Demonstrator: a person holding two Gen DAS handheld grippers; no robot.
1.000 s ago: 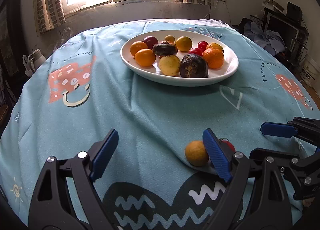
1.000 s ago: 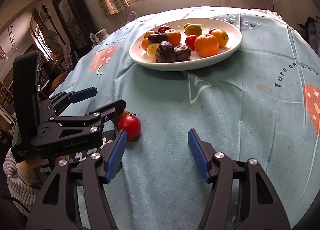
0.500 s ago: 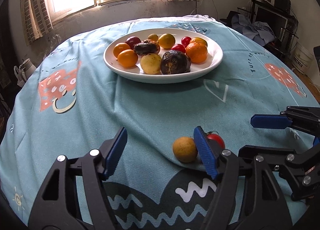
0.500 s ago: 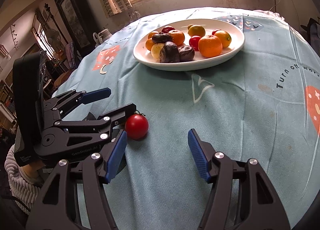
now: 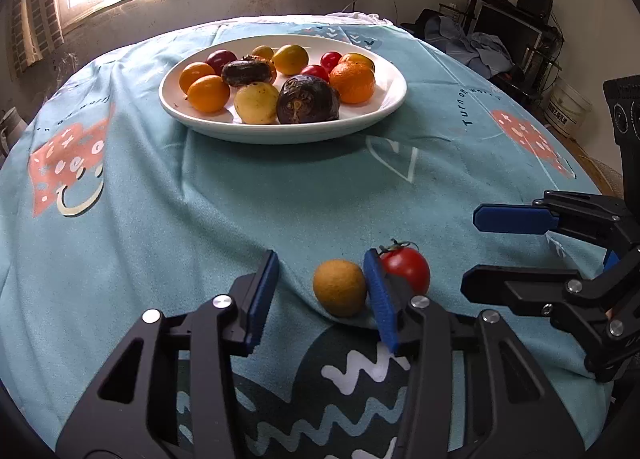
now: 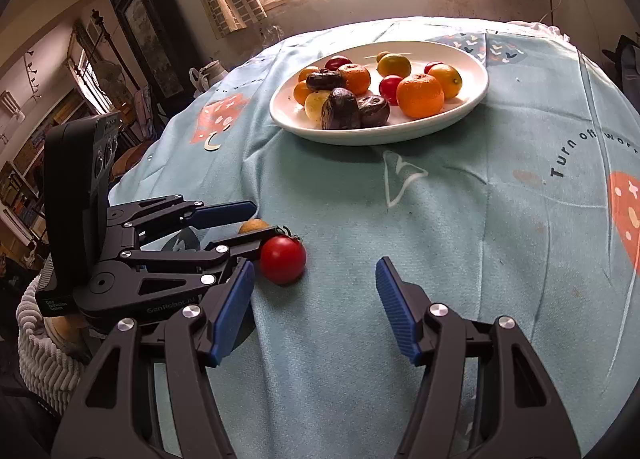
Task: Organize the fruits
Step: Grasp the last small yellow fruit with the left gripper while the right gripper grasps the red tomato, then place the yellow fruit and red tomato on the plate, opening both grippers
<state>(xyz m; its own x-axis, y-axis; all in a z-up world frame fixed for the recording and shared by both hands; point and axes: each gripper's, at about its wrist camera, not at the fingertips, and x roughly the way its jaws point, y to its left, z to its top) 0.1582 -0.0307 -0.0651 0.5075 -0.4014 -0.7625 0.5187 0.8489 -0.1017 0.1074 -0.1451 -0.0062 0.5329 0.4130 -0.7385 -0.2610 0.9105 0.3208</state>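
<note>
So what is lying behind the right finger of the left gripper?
A red tomato with a green stem sits on the cloth, right behind that finger. Its lower left part is covered, so contact cannot be judged.

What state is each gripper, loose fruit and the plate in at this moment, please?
left gripper: open, jaws either side of the yellow-brown fruit.
right gripper: open, nothing between its jaws.
yellow-brown fruit: resting on the tablecloth, not gripped.
red tomato: on the cloth, just outside the left gripper's right finger.
white plate: piled with fruit.
</note>
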